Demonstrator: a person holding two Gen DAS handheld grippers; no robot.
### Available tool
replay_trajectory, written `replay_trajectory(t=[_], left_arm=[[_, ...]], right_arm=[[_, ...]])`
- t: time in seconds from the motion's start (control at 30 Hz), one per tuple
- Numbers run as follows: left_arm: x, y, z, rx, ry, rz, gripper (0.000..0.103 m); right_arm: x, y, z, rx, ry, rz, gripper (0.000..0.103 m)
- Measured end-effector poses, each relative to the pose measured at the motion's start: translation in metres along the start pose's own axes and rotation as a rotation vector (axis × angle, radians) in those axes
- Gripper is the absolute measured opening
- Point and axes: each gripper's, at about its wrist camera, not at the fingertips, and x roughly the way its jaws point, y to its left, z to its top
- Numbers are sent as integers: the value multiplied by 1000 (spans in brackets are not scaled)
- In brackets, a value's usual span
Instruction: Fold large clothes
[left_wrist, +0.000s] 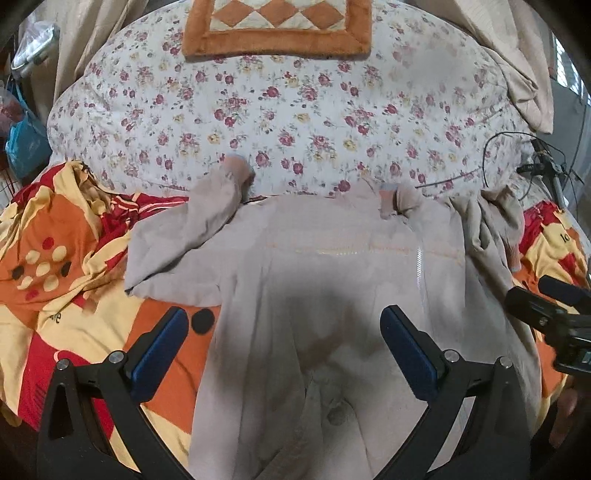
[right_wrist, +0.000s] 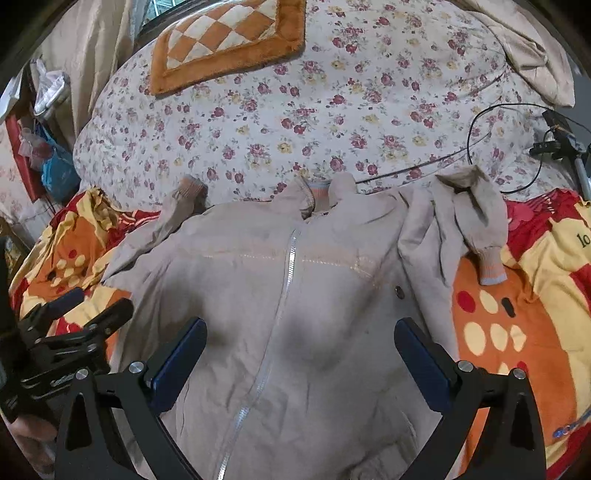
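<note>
1. Beige cloth fills my view: a zip-front jacket lies front-up on the bed, collar at the far end and hem toward me, so its long axis runs straight away from both grippers.
2. Its zip runs down the middle and looks closed as far as I can see.
3. One sleeve is bunched at the right shoulder, its cuff hanging onto the blanket; the other sleeve angles up and away on the left, cuff near the quilt.
4. My right gripper hangs over the jacket's lower front, jaws spread wide, holding nothing.
5. My left gripper hovers over the left half of the body, one finger above the blanket and one above the cloth, jaws equally wide and empty.
6. Judging by position, the bunched sleeve lies ahead and right of my right gripper, so that arm is nearer to it; the left sleeve suits my left gripper.
7. Under the jacket is an orange, red and yellow blanket; beyond the collar a flowered quilt with a checked orange cushion on it.
8. A black cable trails over the quilt near the right sleeve; I would keep clear of it.
</note>
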Motion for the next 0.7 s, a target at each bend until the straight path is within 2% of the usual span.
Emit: replay_trajectory(t=[0.2, 0.37, 0.5, 0.7], left_arm=[[10, 3, -9, -37, 19, -10, 103], [13, -1, -9, -10, 9, 5, 103], [19, 2, -5, -24, -3, 4, 103], [39, 1, -9, -39, -16, 11, 103]], right_arm=[[16, -2, 1, 27, -5, -36, 101], [25, -2, 0, 11, 8, -53, 102], [35, -3, 1, -5, 24, -46, 102], [53, -3, 1, 22, -12, -30, 102]])
